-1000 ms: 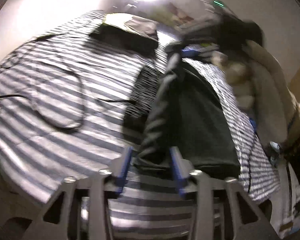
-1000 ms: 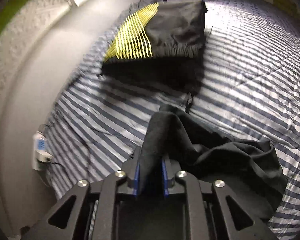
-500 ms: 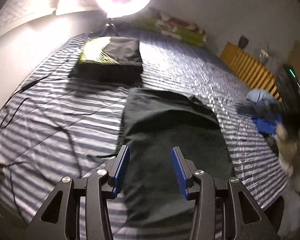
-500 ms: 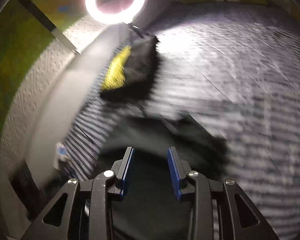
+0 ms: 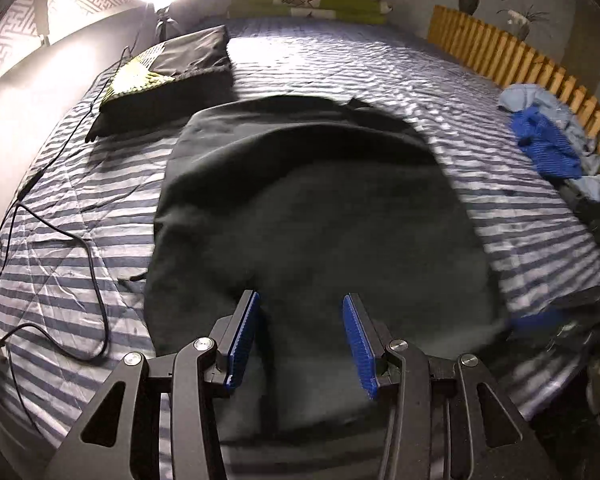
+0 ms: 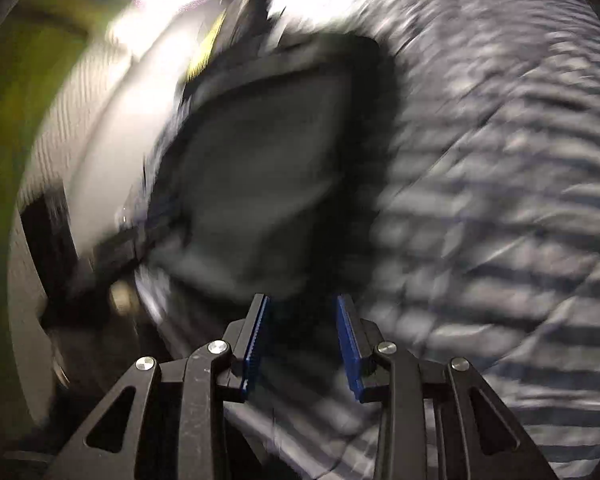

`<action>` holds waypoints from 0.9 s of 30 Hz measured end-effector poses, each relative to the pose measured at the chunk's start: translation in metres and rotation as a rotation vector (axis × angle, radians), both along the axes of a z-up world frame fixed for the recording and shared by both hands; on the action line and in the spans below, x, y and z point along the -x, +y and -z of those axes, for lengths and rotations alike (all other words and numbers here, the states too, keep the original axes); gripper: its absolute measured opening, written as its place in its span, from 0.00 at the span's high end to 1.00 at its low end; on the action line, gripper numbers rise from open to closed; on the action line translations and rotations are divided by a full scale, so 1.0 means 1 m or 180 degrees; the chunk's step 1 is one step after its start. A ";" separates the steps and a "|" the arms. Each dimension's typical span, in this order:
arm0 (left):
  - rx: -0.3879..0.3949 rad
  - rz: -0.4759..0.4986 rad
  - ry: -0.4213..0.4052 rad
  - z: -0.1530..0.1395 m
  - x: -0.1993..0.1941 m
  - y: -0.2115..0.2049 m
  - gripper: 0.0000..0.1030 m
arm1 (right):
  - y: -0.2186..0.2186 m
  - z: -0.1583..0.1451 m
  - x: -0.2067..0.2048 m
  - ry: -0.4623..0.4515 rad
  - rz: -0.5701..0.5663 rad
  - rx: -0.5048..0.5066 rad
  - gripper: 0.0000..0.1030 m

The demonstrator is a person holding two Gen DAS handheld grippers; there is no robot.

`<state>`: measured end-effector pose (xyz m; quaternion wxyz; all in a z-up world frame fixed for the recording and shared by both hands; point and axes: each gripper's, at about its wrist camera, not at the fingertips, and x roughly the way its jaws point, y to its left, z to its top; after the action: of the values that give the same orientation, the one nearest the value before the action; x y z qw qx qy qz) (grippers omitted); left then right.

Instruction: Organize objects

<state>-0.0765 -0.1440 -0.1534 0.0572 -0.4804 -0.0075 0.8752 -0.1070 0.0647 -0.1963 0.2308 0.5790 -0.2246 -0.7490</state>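
The dark garment [image 5: 312, 216] lies spread flat on the striped bed [image 5: 380, 68], likely laid out so it can be folded, just beside the folded pile with a yellow pattern [image 5: 160, 76]. The left tool [image 5: 300, 340] hovers over its near edge, jaws wide apart, holding nothing. The right tool [image 6: 302, 340], blurred, is likewise parted and empty.

The right gripper [image 6: 302, 336] is hovering with jaws apart and empty above a blurred dark garment [image 6: 260, 168] lying on the striped bed [image 6: 500, 200].
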 end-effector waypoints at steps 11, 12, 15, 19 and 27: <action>0.0397 0.1239 0.0131 -0.008 -0.021 0.159 0.33 | 0.080 -0.055 0.075 0.0591 0.0549 -0.0232 0.75; 0.0470 0.1275 0.0114 -0.003 -0.019 0.165 0.41 | 0.083 -0.052 0.087 0.0592 0.0602 -0.0222 0.71; 0.0529 0.1249 -0.0092 0.018 -0.008 0.168 0.72 | 0.093 -0.034 0.121 0.0418 0.0707 0.0025 0.67; 0.0312 0.1204 -0.0210 0.027 0.000 0.157 0.79 | 0.083 -0.003 0.162 0.0113 0.0784 0.0243 0.67; 0.0202 0.1252 -0.0197 0.029 -0.002 0.154 0.90 | 0.069 0.022 0.210 -0.0064 0.0701 0.0250 0.95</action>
<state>-0.0746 0.0102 -0.1827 0.2116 -0.5008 0.1123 0.8318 -0.3173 0.1332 -0.2182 0.1674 0.5489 -0.3182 -0.7546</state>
